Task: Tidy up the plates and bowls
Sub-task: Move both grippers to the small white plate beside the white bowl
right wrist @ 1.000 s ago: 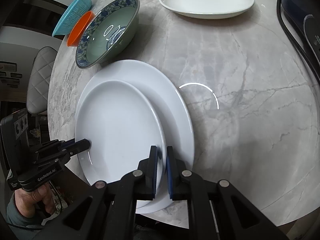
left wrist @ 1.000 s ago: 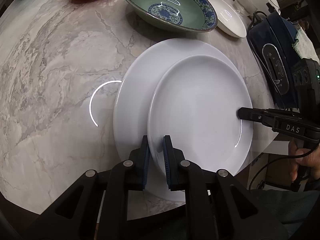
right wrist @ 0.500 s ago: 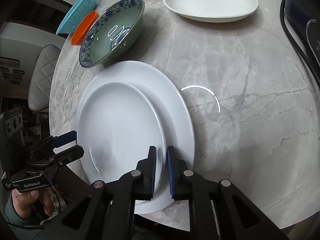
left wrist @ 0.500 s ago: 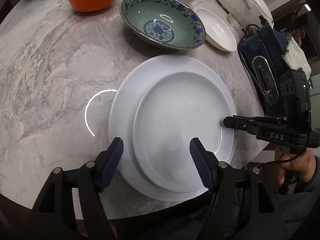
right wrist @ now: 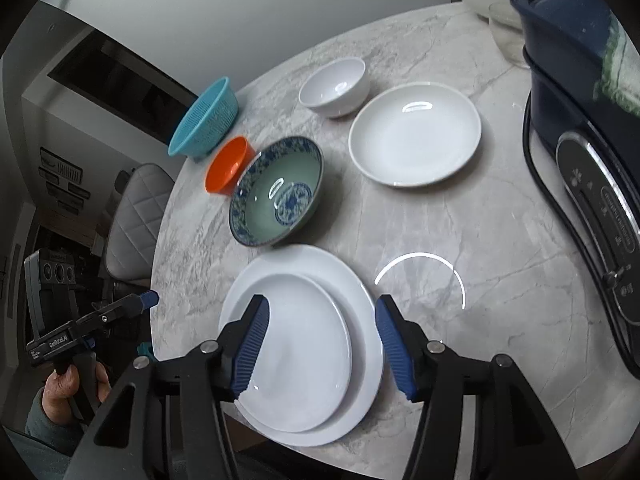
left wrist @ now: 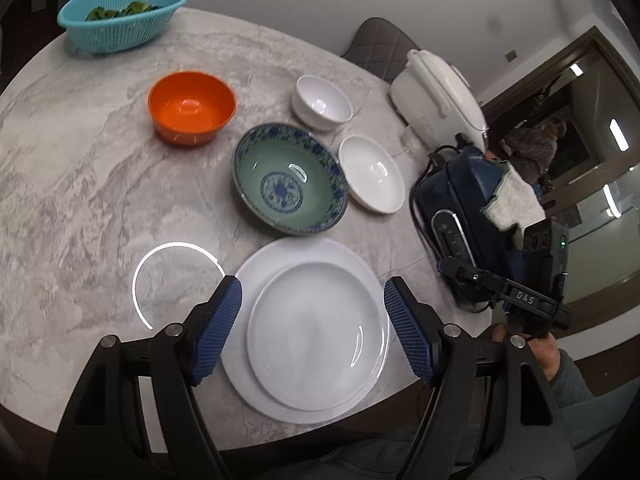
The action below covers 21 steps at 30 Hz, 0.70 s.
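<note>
Left wrist: left gripper (left wrist: 312,330) jaws spread wide, ribbed blue pads.
Right wrist: right gripper (right wrist: 322,340) jaws apart.
Plates: glossy round small plate (left wrist: 314,338) stacked on large plate (left wrist: 276,264).
Twelve o'clock: patterned bowl (left wrist: 290,184), veined marble table (left wrist: 80,184).

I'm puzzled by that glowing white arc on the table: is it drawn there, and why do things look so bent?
Left wrist view: the arc is glare from a ceiling light on the polished table; straight door frames bow from the fisheye lens. Right wrist view: the same arc appears right of the stacked plates, with smaller glints in the bowls.
</note>
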{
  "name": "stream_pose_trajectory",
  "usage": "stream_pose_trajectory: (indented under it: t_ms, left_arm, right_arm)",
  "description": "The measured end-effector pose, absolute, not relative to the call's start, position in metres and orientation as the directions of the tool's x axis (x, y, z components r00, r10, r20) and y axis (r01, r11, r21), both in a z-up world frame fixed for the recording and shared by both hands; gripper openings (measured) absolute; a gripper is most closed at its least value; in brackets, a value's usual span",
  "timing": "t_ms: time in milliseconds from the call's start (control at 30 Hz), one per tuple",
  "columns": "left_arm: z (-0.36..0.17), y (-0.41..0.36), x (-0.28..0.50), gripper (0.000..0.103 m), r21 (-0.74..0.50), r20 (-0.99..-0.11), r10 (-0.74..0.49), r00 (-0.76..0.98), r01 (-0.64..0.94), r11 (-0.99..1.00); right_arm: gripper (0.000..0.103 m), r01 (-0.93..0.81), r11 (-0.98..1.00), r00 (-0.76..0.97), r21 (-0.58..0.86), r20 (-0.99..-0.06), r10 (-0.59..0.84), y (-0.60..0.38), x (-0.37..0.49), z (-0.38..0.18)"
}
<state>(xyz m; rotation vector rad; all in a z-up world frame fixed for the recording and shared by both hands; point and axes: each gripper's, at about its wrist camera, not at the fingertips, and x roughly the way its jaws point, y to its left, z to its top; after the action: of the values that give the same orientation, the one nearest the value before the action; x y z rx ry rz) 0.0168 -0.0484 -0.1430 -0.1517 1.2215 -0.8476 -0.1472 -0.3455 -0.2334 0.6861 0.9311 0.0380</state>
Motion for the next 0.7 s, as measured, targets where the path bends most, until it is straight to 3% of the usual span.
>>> stream_pose_trajectory:
  t_ms: [200, 467, 567, 700]
  left_arm:
    - [-0.117, -0.058, 0.058, 0.074, -0.574, -0.704, -0.709, 0.034, 0.561, 0.597]
    - [-0.105, -0.115, 0.125, 0.074, -0.561, -0.695, -0.716, -0.069, 0.675, 0.479]
    - [-0.109, -0.150, 0.144, 0.074, -0.553, -0.687, -0.718, -0.116, 0.724, 0.412]
    - [-0.129, -0.211, 0.152, 0.074, -0.475, -0.766, -0.619, -0.173, 0.801, 0.365]
  right_arm:
    - [0.059, 0.324, 0.733, 0.686, 0.598, -0.682, 0.253, -0.352, -0.142, -0.214]
    - [0.060, 0.382, 0.676, 0.775, 0.630, -0.617, 0.138, -0.354, -0.156, -0.191]
    - [0.068, 0.410, 0.674, 0.785, 0.615, -0.613, 0.082, -0.364, -0.155, -0.195]
    - [0.070, 0.457, 0.613, 0.777, 0.644, -0.625, 0.077, -0.385, -0.144, -0.222]
